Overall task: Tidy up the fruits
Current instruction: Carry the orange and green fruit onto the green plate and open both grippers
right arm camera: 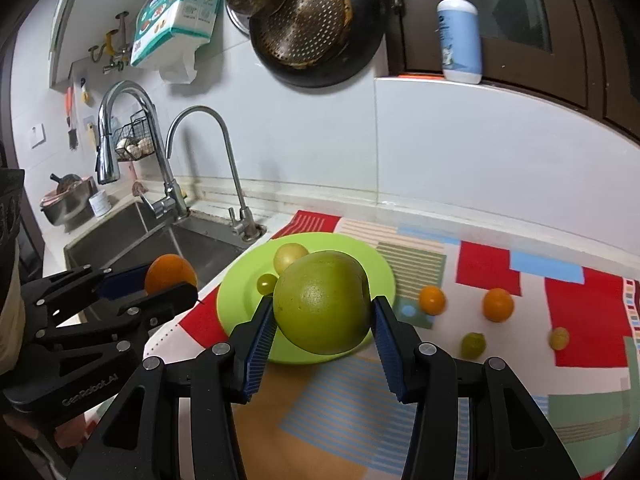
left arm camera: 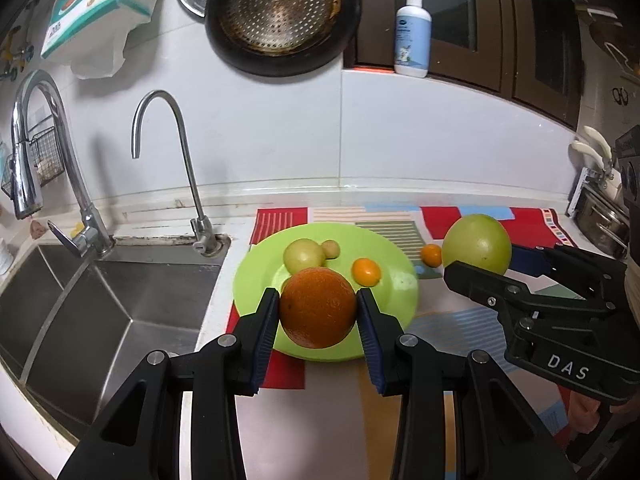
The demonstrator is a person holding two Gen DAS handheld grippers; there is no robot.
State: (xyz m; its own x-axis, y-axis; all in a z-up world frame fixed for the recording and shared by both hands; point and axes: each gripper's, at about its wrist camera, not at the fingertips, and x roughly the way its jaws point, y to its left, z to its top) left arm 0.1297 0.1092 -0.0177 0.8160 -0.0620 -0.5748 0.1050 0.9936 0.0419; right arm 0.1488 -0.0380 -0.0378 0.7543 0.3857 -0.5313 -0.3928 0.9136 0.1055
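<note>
Both claws are loaded right now: the left claw is clamped on a big orange, and the right claw is gripping a large green fruit. In both wrist views the fruit sits in the middle of the frame, with the lime green plate right behind it.

Best bet imo is to lower each one onto a bare patch of plate and only let go once it's resting, since round stuff rolls. The plate looks like smooth, shallow plastic and already has a yellowish fruit and a small tangerine on it. The orange has pebbly skin, the green one is smoother and waxy. More small citrus sits on the patterned mat at the right of the frame, still on the tabletop
</note>
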